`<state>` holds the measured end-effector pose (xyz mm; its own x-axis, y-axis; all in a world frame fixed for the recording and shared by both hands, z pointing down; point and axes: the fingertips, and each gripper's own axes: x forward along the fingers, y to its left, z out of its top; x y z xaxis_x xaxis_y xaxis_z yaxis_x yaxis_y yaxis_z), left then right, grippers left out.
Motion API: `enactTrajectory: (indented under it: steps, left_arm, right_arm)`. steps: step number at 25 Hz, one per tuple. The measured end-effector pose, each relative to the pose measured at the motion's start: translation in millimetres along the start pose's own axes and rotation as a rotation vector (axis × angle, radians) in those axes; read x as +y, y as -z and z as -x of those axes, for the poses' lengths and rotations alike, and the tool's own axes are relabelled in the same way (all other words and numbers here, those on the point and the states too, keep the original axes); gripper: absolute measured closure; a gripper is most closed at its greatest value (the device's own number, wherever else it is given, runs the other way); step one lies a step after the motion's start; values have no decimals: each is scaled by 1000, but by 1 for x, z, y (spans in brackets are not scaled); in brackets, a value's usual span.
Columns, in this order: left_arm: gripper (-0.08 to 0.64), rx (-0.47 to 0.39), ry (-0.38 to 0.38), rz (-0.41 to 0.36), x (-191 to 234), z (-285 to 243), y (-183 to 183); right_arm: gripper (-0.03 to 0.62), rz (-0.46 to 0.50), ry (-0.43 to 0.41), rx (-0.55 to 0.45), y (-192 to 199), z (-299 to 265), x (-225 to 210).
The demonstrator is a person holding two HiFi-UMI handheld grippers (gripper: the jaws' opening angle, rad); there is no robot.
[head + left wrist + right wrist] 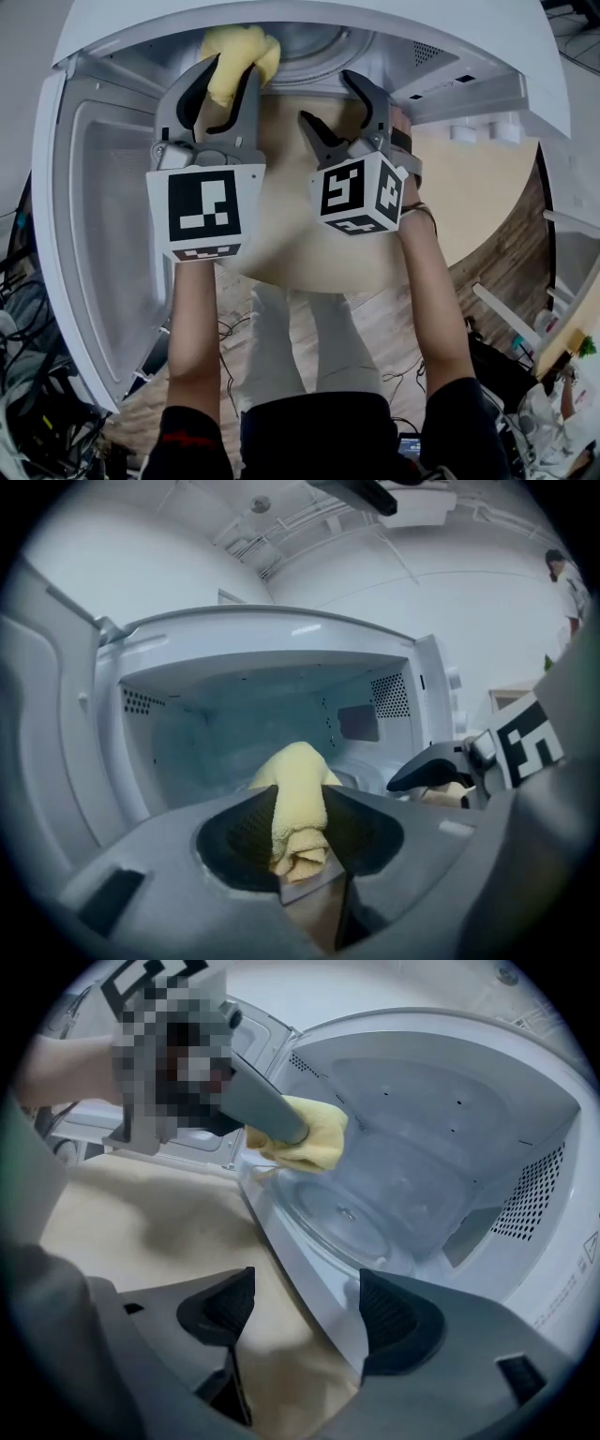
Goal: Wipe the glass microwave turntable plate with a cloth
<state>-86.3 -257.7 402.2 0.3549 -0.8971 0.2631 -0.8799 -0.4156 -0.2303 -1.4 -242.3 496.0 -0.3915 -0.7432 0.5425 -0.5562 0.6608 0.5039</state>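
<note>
Two grippers: left gripper [300, 841] clamped on cloth [298, 794], right gripper [305, 1312] jaws apart, empty. Risk: pressing hard could drive the jaw tips into the glass plate [361, 1211].

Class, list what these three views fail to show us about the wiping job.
Right gripper view: whether the yellow cloth touches the glass plate is unclear; stains on clear glass are too faint.
Left gripper view: the cloth and the body of the left gripper hide the plate.
Head view: the top of the microwave covers the plate.
</note>
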Motion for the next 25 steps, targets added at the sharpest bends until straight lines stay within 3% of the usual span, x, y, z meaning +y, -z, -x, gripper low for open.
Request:
enactTrajectory:
  steps: [5,14,21,25]
  left_arm:
    - [436,0,-24,-62,7,-25,-7]
    - [434,75,-81,-132,19,-53,4]
    - [436,126,-32,-245,3,-65,18]
    - [436,134,-15,-247,-4,-68,22]
  right_arm:
    - [284,1,2,2,1,0,-1]
    - [284,1,1,2,1,0,0]
    - [284,1,-1,1,1,0,0]
    - [284,2,2,3,1,0,0]
